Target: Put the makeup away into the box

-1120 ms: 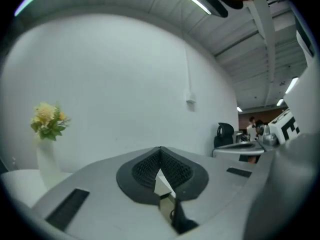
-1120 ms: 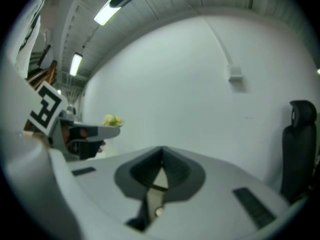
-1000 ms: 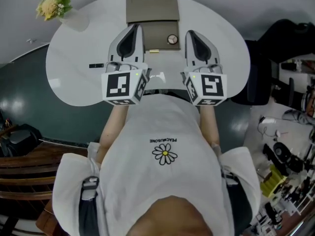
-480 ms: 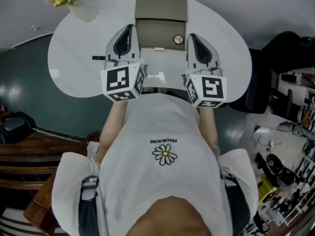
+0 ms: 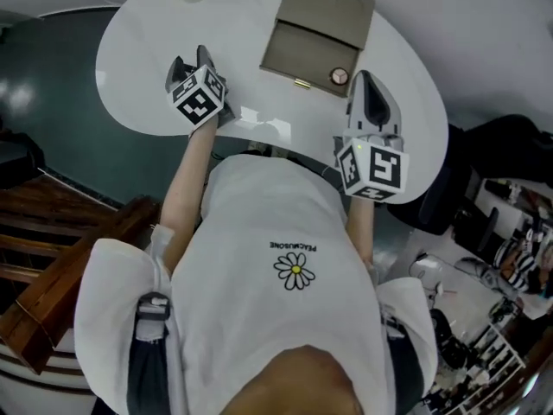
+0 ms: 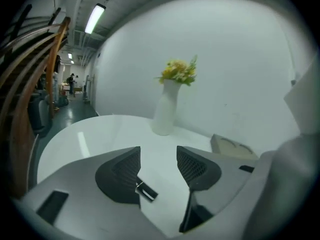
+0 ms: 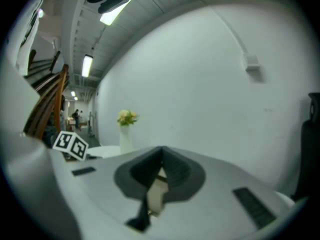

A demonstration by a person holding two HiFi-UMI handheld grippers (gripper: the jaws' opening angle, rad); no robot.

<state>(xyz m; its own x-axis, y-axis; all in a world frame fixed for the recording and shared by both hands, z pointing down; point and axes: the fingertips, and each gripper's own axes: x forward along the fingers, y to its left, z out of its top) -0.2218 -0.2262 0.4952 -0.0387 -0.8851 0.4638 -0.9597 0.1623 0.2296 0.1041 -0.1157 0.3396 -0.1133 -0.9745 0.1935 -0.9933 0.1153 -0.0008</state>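
Observation:
A small black makeup stick (image 6: 145, 190) lies on the white table (image 5: 130, 50), between the jaws of my left gripper (image 6: 158, 164). Those jaws are opening, and the pads do not touch the stick. In the head view the left gripper (image 5: 190, 59) sits at the table's left part and hides the stick. The tan box (image 5: 320, 37) stands open at the far middle, with a round compact (image 5: 340, 76) in its near right corner. My right gripper (image 5: 365, 80) hovers just right of the box, jaws shut and empty (image 7: 161, 159).
A white vase with yellow flowers (image 6: 167, 109) stands at the table's far left, beyond the left gripper. The box's edge (image 6: 232, 146) shows to that gripper's right. Wooden chairs (image 5: 52, 258) stand left of the table. Dark gear and clutter (image 5: 484, 223) lie at the right.
My left gripper has swung left and down from beside the box to the table's left part, and its jaws have opened. The right gripper has hardly moved. The head camera has tilted.

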